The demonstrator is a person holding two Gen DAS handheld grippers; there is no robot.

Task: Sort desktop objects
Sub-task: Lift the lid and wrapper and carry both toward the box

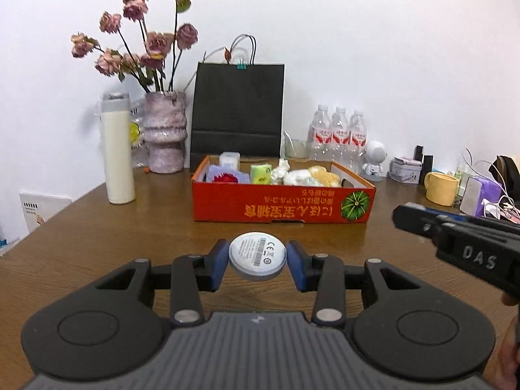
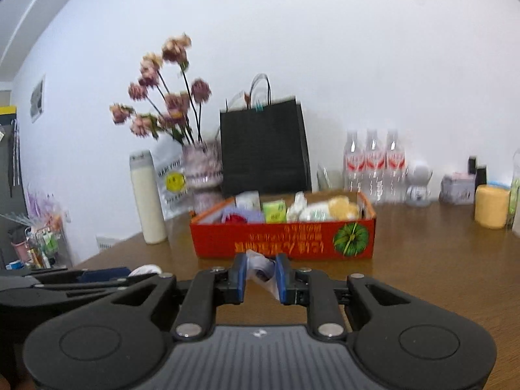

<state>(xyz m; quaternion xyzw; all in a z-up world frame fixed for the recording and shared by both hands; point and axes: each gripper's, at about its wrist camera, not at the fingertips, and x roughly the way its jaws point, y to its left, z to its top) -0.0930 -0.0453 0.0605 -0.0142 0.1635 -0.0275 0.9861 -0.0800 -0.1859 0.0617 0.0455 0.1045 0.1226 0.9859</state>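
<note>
My left gripper (image 1: 257,261) clamps a round white disc (image 1: 257,255) and my right gripper (image 2: 260,271) pinches a crumpled wrapper (image 2: 260,268), both near the red cardboard box (image 1: 282,203).

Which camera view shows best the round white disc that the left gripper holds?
The left wrist view: the round white disc sits sharp between the left gripper's blue fingers, its label facing up. The right wrist view shows only a blurred white edge of it.
</note>
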